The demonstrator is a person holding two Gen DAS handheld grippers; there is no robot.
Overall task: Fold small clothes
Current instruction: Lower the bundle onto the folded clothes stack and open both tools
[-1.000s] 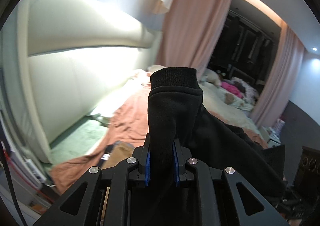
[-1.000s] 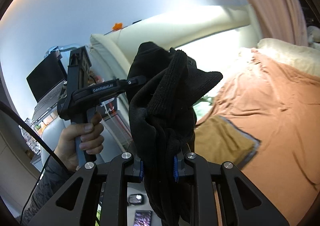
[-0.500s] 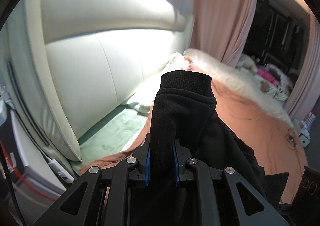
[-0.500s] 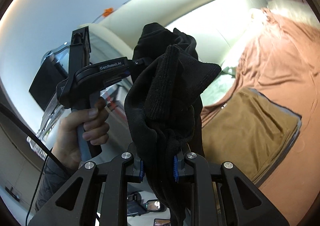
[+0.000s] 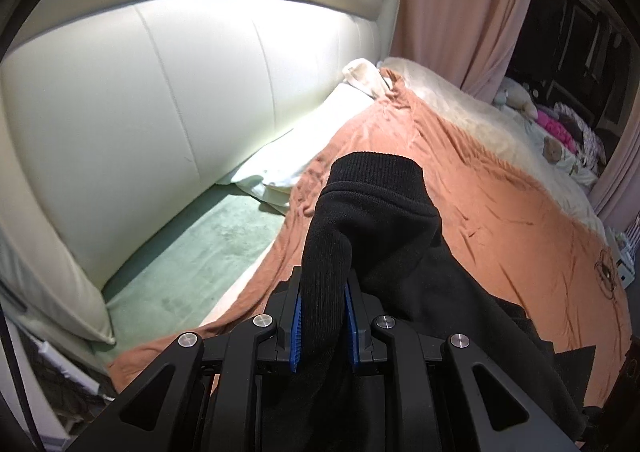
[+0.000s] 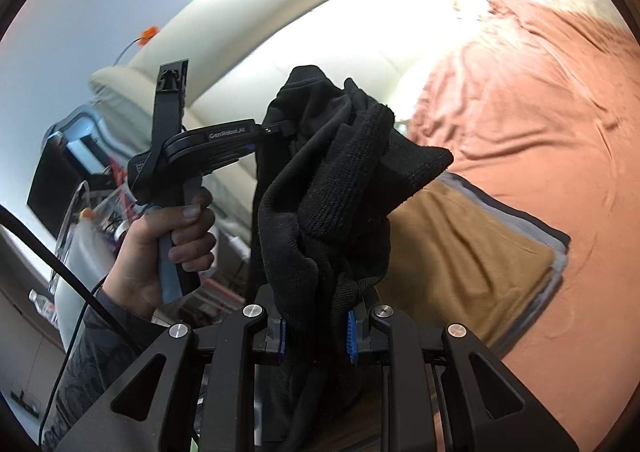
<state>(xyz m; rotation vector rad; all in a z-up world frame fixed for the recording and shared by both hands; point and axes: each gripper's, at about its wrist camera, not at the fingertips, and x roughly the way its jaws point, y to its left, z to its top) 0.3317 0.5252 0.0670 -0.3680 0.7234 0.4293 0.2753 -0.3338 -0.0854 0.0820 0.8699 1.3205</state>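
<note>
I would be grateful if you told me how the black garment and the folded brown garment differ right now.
The black garment is held up in the air, clamped by the left gripper and the right gripper; the folded brown garment lies on the orange bedspread. The black one hangs bunched and creased; the brown one is a flat rectangle. Both are fabric.
</note>
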